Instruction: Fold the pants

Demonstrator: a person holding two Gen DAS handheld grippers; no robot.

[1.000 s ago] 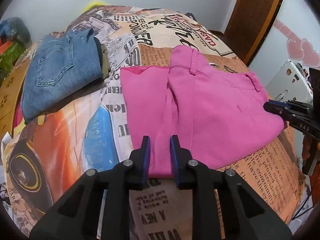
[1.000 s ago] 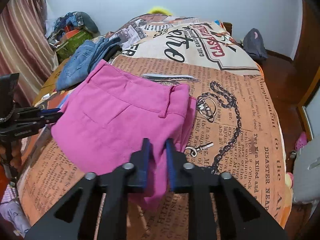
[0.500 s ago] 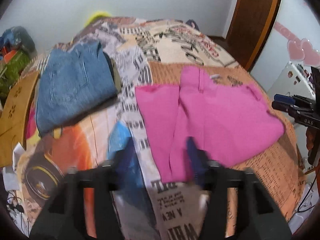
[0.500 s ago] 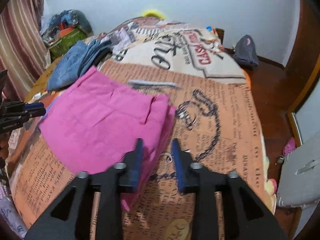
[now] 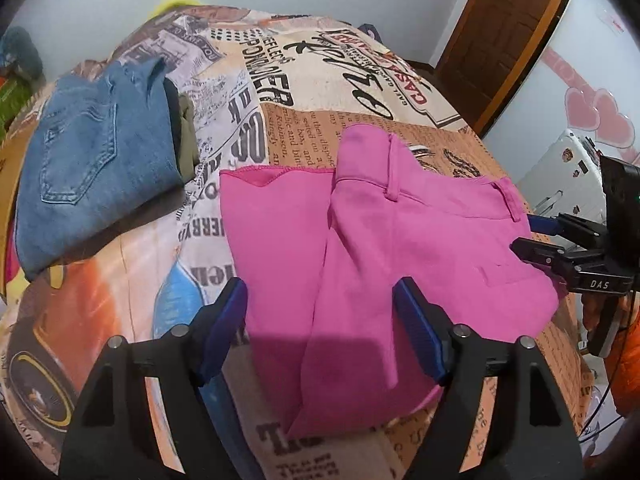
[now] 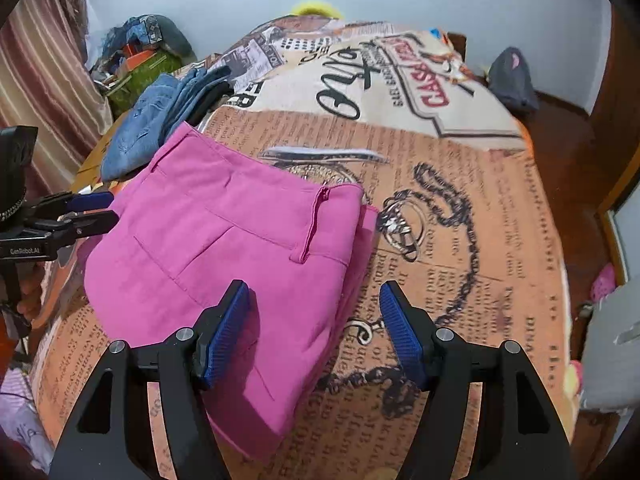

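Note:
The pink pants (image 5: 384,248) lie folded on the printed bedspread (image 5: 304,92), waistband uppermost, leg hem toward the far left. They also show in the right wrist view (image 6: 224,256). My left gripper (image 5: 320,324) is open and empty, hovering over the near edge of the pants. My right gripper (image 6: 314,332) is open and empty, over the pants' near right corner. Each gripper shows in the other's view, the right one (image 5: 560,248) at the pants' right edge, the left one (image 6: 76,216) at their left edge.
Folded blue jeans (image 5: 92,164) with a dark olive garment (image 5: 186,148) under them lie on the bed's left side. A wooden door (image 5: 504,32) stands at the right. A pile of clutter (image 6: 140,52) sits by the curtain; a dark bag (image 6: 514,80) lies on the floor.
Both grippers were shut on the pink pants' edges; both have opened and let go. The pants now rest on the bed and the grippers have drawn back slightly.

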